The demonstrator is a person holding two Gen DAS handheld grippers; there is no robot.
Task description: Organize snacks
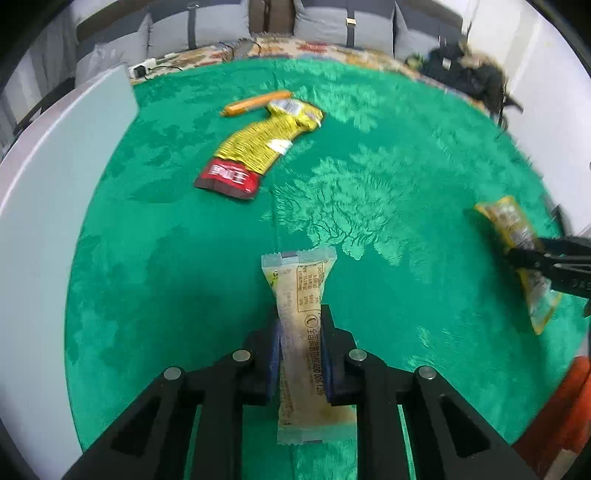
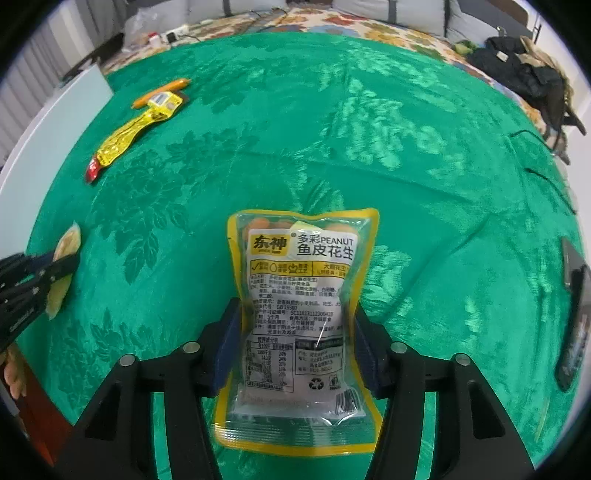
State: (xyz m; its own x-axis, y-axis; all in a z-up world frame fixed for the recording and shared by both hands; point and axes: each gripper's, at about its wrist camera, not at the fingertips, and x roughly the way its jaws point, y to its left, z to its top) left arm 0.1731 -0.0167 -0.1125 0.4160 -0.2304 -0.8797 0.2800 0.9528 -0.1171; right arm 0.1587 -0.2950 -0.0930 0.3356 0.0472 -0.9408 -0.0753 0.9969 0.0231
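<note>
My left gripper [image 1: 300,325] is shut on a long beige snack bar [image 1: 300,295], held over the green tablecloth [image 1: 369,184]. My right gripper [image 2: 295,317] is shut on a yellow-edged peanut bag [image 2: 301,288]; that bag also shows at the right edge of the left wrist view [image 1: 517,236]. The left gripper with its bar shows at the left edge of the right wrist view [image 2: 55,273]. On the cloth at the far left lie a yellow and red packet [image 1: 255,151], a small yellow packet [image 1: 295,114] and an orange sausage [image 1: 255,103], close together.
A white board [image 1: 55,192] stands along the table's left side. A dark phone-like slab [image 2: 572,314] lies at the right edge. Grey sofa cushions [image 1: 332,22] and a black bag [image 1: 465,70] sit beyond the table.
</note>
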